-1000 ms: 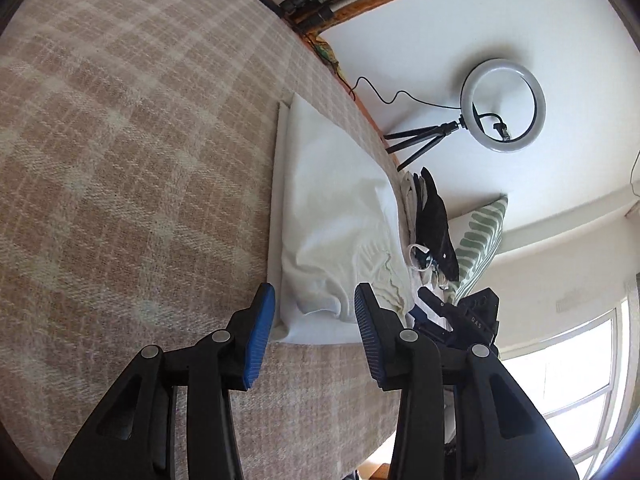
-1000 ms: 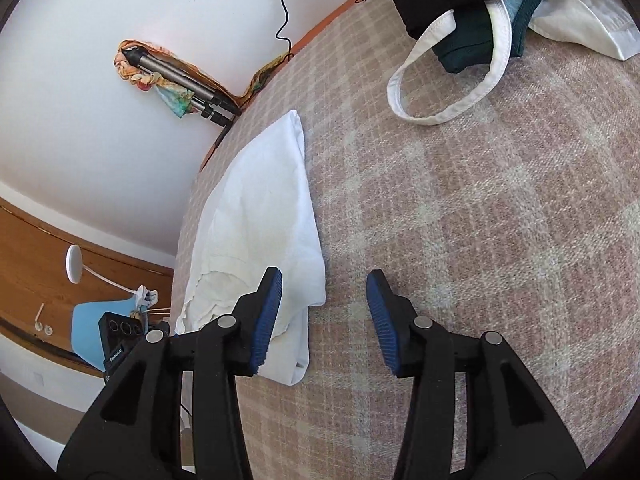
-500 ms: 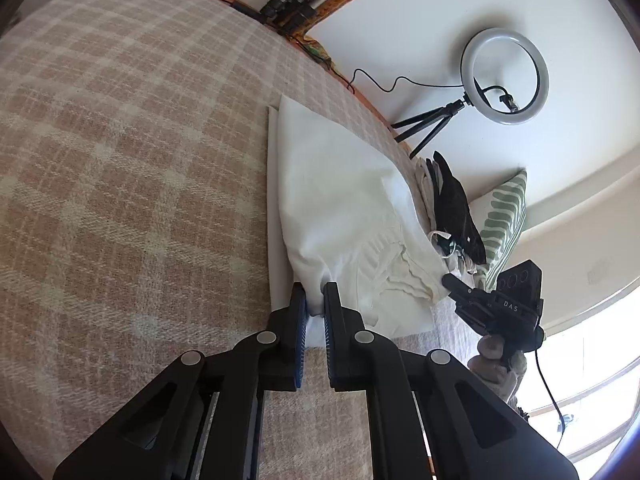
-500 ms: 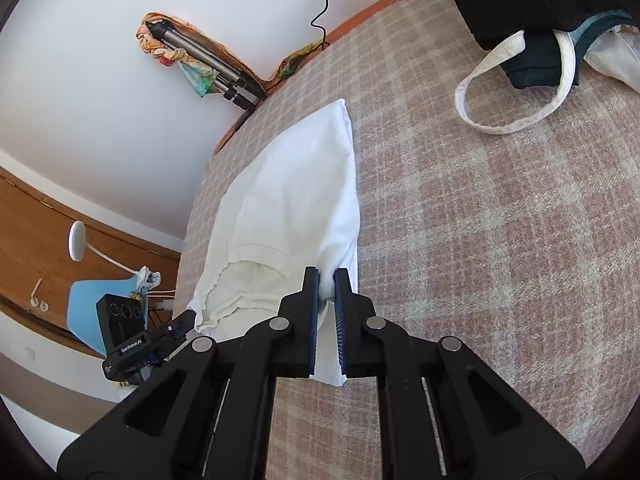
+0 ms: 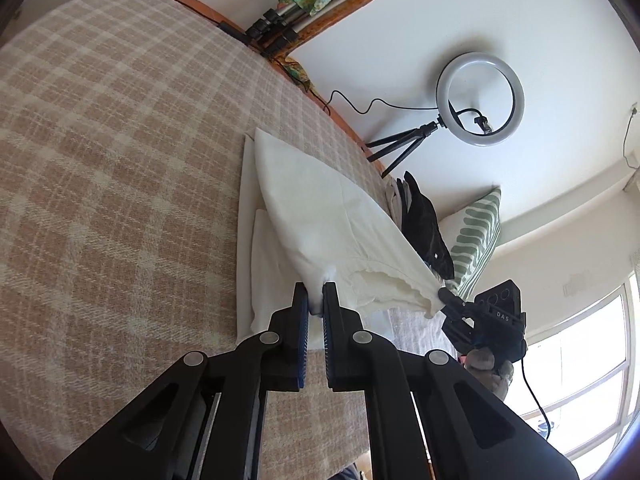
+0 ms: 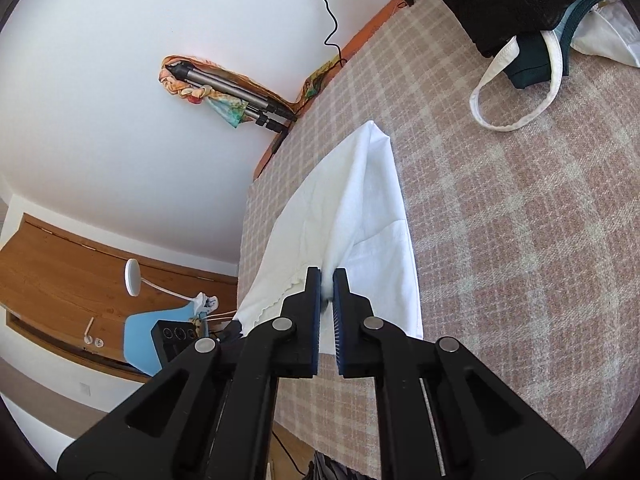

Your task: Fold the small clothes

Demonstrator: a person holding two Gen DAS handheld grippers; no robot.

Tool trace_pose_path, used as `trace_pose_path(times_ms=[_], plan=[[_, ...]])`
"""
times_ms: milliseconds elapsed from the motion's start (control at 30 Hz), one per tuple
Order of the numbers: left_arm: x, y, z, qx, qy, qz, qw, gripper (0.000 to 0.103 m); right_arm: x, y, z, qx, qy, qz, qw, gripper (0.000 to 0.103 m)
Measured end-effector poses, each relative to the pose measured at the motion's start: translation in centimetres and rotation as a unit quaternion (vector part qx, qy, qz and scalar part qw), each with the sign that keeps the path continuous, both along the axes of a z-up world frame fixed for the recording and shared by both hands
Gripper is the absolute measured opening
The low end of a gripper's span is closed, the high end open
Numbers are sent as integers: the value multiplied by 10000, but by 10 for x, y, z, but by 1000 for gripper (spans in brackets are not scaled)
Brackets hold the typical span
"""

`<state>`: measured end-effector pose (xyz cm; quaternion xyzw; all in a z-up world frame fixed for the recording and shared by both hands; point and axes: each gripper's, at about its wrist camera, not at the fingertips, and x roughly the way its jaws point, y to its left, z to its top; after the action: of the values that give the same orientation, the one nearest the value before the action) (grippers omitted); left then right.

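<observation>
A white garment [image 5: 320,216] lies on the checked bed cover [image 5: 120,160], its near end raised off the bed. My left gripper [image 5: 316,294] is shut on one near corner of the top layer. My right gripper [image 6: 327,280] is shut on the other near corner of the white garment [image 6: 360,216]. The scalloped hem hangs slack between the two grips. In the left wrist view the right gripper [image 5: 444,294] shows at the hem's far end. A lower white layer [image 5: 264,280] stays flat on the cover.
A pile of dark and white clothes [image 6: 532,20] with a white strap loop [image 6: 516,92] lies on the bed cover [image 6: 520,240]. A striped green pillow [image 5: 476,236], a ring light on a tripod [image 5: 478,98] and folded tripods [image 5: 280,28] stand by the wall.
Both grippers went from open to shut on the garment's near corners. They then rose, lifting the near end of the top layer off the bed.
</observation>
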<state>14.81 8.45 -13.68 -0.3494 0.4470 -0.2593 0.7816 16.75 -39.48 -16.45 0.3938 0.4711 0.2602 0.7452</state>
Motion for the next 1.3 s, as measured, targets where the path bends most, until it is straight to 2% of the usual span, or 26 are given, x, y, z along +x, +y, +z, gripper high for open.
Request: trace_pose_path(times_ms=[167,333,467,567,633,733,800,900,967,1000,1067,1167,1300], plan=[[-13,-9,-16,549,117,-195,9982,5,-17,7,-28,-553,250,178,9980,7],[-17,-5,-30,699,254,-162,9971,5,-22,4,-51,-655,496,211,9964,7],[-18,1,-25,920,220,-226,9953,5,-18,5,-42,-1022,231,587,9928,8],[-20,7,-13,1128,70,-132,9935,5,-13,-4,-30,-1072,27,540,9928,24],[-19,4,-2,1181,-110,-162,9928,5,-8,-8,-20,-1195,-205,447,9916,28],[-10,-13,15,1354,-419,-316,9894,7,6,-6,-5,-1340,-501,437,9887,28],[1,-28,23,1290,-529,-435,9893,7,18,2,4,-1509,-683,490,9850,28],[15,-55,28,1233,-663,-673,9879,7,44,14,7,-1513,-758,678,9832,28],[23,-77,29,1295,-751,-860,9850,7,63,20,3,-1736,-729,696,9796,32],[26,-88,28,1313,-772,-966,9836,7,73,20,-1,-1741,-653,666,9803,41],[31,-107,23,1397,-807,-1156,9801,7,91,15,-13,-1525,-455,512,9859,49],[37,-127,9,1627,-814,-1322,9744,7,113,4,-32,-1033,-210,269,9941,50],[42,-139,-19,1769,-545,-1560,9703,7,136,6,-48,-443,-8,278,9986,49]])
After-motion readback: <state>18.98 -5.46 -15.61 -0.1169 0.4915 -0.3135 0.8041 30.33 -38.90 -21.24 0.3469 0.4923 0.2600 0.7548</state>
